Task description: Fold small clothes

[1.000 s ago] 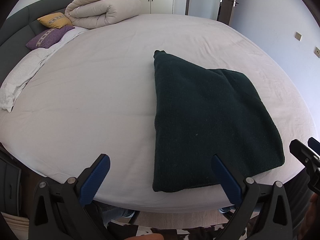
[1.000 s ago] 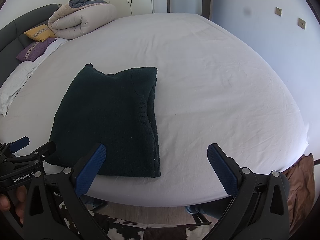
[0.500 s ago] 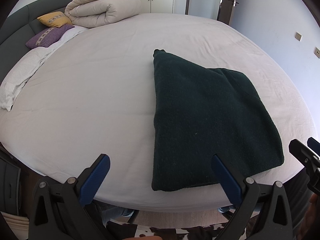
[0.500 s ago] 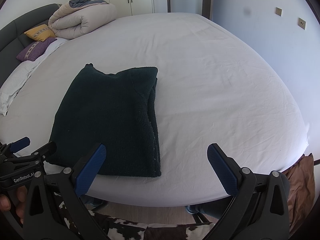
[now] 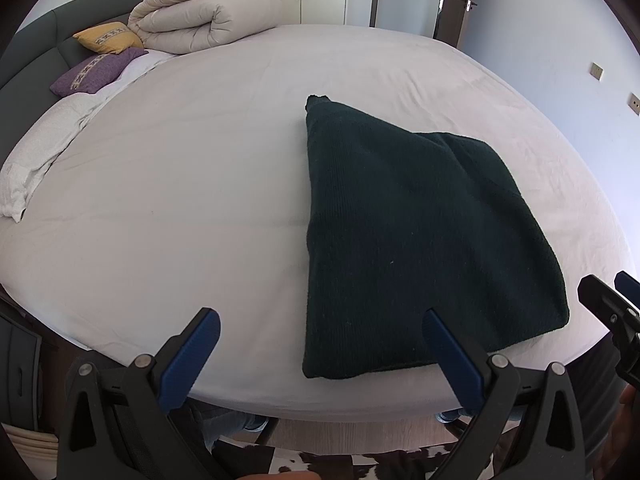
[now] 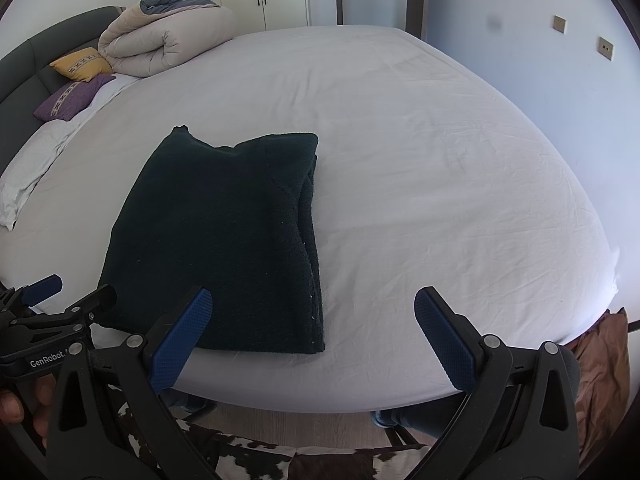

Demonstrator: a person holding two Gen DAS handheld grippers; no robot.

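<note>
A dark green knitted garment (image 5: 416, 240) lies folded flat on the white bed sheet (image 5: 180, 200) near the front edge of the bed. It also shows in the right wrist view (image 6: 224, 240), with stacked layers along its right edge. My left gripper (image 5: 320, 354) is open and empty, held just off the bed edge, with its right finger in front of the garment's near edge. My right gripper (image 6: 312, 332) is open and empty, with its left finger over the garment's near right part. Neither gripper touches the cloth.
A rolled beige duvet (image 5: 208, 16), a yellow cushion (image 5: 108, 38) and a purple cushion (image 5: 96, 72) lie at the far left by the dark headboard. A white pillow (image 5: 36, 168) lies on the left. Wardrobes and a door stand behind. A cowhide rug (image 6: 280, 460) covers the floor.
</note>
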